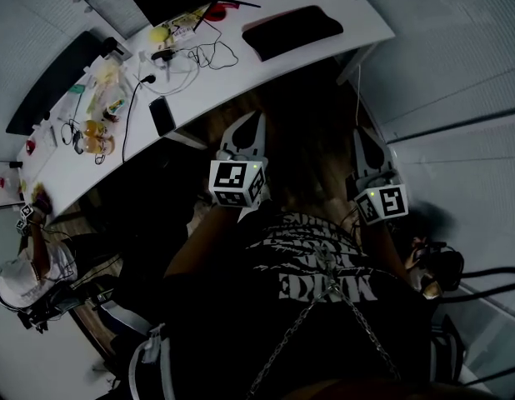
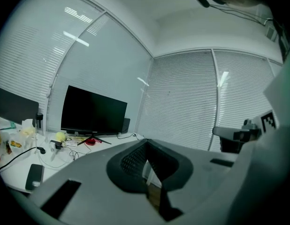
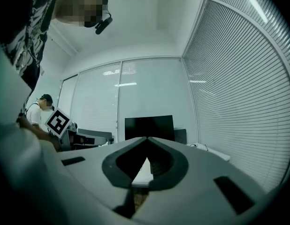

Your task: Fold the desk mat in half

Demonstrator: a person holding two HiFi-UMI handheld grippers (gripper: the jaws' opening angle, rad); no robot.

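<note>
Grippers: two counted, both with jaws pressed together and nothing held between them. The left gripper point(image 1: 257, 117) and right gripper point(image 1: 360, 133) are held side by side, apart, in front of the wearer's chest, off the near edge of the desk. The right one sits at 3 o'clock of the left. The closed state is confirmed in the left gripper view point(image 2: 146, 142) and the right gripper view point(image 3: 146, 138).

One white desk point(image 1: 357, 19) is seen, a long curved run from 1 o'clock to 9 o'clock in the head view.

One second person point(image 1: 28, 277) is seated at 8 o'clock.

Two monitors are counted in the left gripper view: one monitor point(image 2: 93, 111) at 10 o'clock and a second screen point(image 2: 13, 107) cut off by the 9 o'clock edge.

One desk mat point(image 1: 292, 30), black, is laid flat and unfolded on the desk at 12 to 1 o'clock in the head view. It is well apart from both grippers and touched by neither.

One phone point(image 1: 162, 115), black, is lying flat near the desk edge, at 10 o'clock of the left gripper.
</note>
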